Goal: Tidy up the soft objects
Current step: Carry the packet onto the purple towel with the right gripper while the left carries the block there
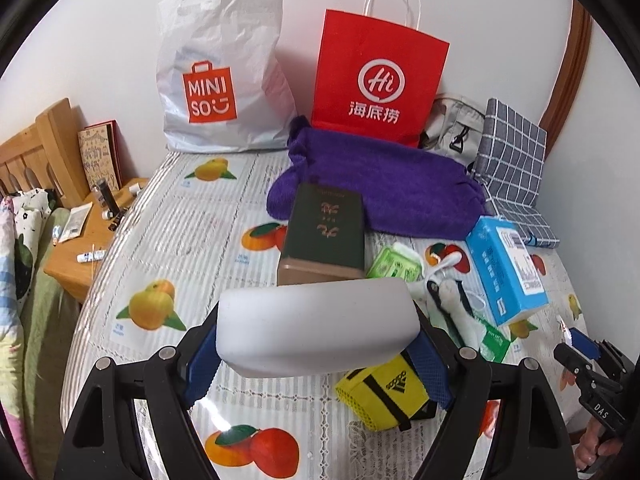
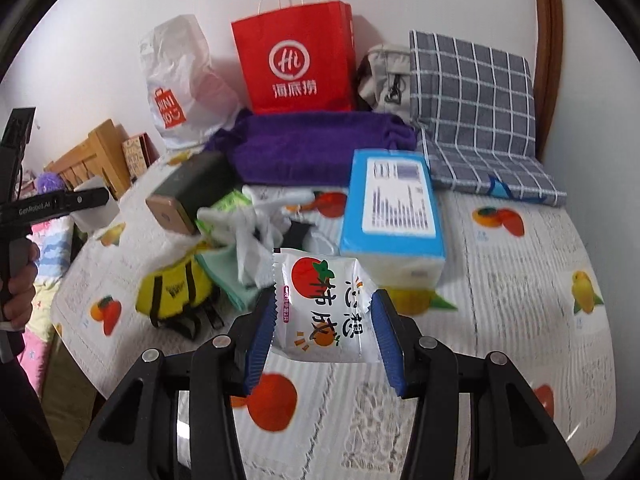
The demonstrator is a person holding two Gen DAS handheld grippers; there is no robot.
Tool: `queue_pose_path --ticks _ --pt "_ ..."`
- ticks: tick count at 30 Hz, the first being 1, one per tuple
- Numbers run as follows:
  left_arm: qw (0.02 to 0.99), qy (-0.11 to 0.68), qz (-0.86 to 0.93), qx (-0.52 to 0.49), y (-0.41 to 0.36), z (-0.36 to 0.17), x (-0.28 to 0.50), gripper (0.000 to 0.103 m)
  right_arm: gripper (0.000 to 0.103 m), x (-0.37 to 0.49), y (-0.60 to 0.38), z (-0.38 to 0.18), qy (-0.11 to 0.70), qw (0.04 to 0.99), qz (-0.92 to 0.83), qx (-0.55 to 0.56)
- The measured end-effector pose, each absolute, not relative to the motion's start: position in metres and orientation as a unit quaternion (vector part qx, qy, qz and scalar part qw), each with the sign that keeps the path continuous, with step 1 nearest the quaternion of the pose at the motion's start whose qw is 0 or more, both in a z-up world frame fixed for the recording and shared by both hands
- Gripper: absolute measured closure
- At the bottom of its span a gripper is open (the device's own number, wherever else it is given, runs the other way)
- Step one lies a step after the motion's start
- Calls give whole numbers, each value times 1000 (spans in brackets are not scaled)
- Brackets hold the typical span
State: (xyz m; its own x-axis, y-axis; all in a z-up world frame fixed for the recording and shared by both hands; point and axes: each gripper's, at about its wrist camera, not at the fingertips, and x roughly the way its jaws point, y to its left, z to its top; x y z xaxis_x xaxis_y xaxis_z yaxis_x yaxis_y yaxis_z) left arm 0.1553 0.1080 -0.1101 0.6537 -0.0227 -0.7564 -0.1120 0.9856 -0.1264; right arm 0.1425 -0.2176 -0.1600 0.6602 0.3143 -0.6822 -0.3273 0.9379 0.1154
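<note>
My left gripper (image 1: 316, 344) is shut on a white foam block (image 1: 316, 326) and holds it above the table. My right gripper (image 2: 324, 332) is shut on a white snack packet (image 2: 324, 312) printed with oranges, held above the table. A purple towel (image 1: 384, 192) lies at the back; it also shows in the right wrist view (image 2: 312, 148). A yellow Adidas pouch (image 1: 384, 394) lies below the foam block, and shows at the left in the right wrist view (image 2: 176, 292). A blue tissue pack (image 1: 508, 268) lies to the right (image 2: 392, 208).
A dark green box (image 1: 324, 236), a white Miniso bag (image 1: 220, 72), a red paper bag (image 1: 380, 76) and a grey checked cushion (image 1: 512, 160) stand around the back. Green packets and a white cord (image 1: 400, 268) clutter the middle. A wooden nightstand (image 1: 92, 240) is left.
</note>
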Motion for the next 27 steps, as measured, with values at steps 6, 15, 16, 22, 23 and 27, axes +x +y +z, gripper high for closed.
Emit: queue_pose_path --ticks 6,15,16,22,23,27 --pt "908 409 10 -92 105 -99 167 21 55 164 -212 -137 364 914 179 -10" --pt "913 399 2 -89 97 -85 191 21 55 200 -198 -106 348 918 187 -19" --pt "913 398 3 -86 97 -84 195 21 55 204 -196 -104 347 919 188 -18" --pt "916 392 12 -84 99 -76 221 21 55 233 -184 -93 342 919 194 -28" --pt "917 391 12 -84 100 -75 225 21 55 239 -182 -92 342 919 195 -27" --pt "919 386 16 -82 102 -71 244 21 55 261 -178 -87 340 920 193 -27"
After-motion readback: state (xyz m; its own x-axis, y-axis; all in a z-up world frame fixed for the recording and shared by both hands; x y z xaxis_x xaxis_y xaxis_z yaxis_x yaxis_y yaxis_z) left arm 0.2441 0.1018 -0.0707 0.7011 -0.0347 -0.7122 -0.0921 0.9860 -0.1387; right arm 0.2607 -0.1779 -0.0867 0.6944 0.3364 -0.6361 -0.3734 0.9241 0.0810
